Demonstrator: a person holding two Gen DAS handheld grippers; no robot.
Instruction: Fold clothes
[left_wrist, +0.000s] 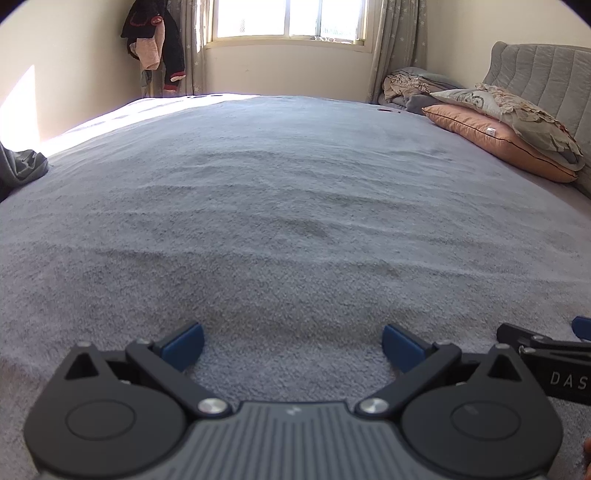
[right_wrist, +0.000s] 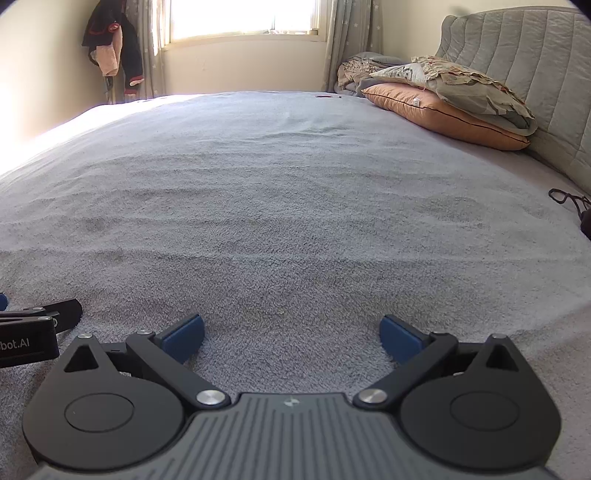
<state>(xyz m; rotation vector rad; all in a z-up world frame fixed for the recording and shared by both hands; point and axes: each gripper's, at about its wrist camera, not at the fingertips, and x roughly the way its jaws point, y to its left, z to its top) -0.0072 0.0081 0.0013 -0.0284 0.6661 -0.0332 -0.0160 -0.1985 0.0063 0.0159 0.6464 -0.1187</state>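
Note:
A dark grey garment (left_wrist: 22, 168) lies bunched at the bed's left edge, seen only in the left wrist view. My left gripper (left_wrist: 293, 345) rests low over the grey bedspread (left_wrist: 288, 206), open, with nothing between its blue pads. My right gripper (right_wrist: 291, 338) sits beside it on the same bedspread (right_wrist: 280, 192), also open and holding nothing. Part of the right gripper (left_wrist: 546, 354) shows at the right edge of the left wrist view. Part of the left gripper (right_wrist: 33, 332) shows at the left edge of the right wrist view.
An orange pillow (left_wrist: 495, 142) under a patterned one (left_wrist: 491, 105) leans by the grey padded headboard (left_wrist: 546, 74) at right. Folded bedding (left_wrist: 413, 86) lies in the far corner. Clothes hang (left_wrist: 155, 40) by the window. A black cord (right_wrist: 570, 201) lies at the bed's right.

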